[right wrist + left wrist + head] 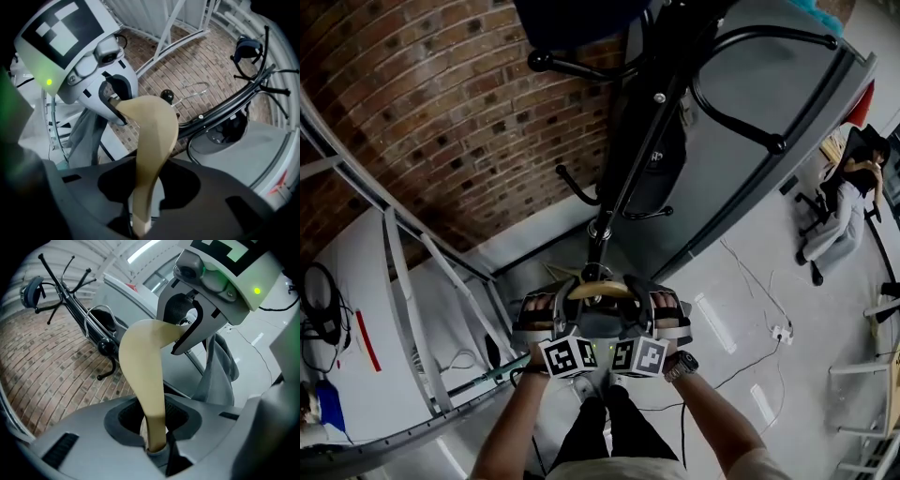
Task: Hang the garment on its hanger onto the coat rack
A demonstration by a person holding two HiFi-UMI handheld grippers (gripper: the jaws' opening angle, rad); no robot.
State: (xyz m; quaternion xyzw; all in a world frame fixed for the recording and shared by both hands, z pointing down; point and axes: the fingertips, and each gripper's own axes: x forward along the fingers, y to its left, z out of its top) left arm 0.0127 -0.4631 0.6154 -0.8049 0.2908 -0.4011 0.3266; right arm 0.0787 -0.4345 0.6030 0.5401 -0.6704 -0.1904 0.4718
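Observation:
A pale wooden hanger [600, 289] spans between my two grippers, just below the black coat rack pole [628, 178] and its curved hooks [577, 187]. My left gripper [546, 317] is shut on one arm of the hanger [145, 380], which runs from its jaws up to the other gripper. On the opposite arm [152, 140], my right gripper [666, 317] is shut too. The grey garment [215, 376] hangs from the hanger and also shows in the right gripper view as a grey garment [84, 136]. The coat rack [70, 291] stands a short way beyond the hanger.
A dark bag [654, 164] hangs on the rack. Brick paving [441, 112] lies to the left, with white metal framing [403, 281] beside it. A grey panel [787, 112] stands at the right. A person [848, 202] sits far right. Cables and a power strip [781, 333] lie on the floor.

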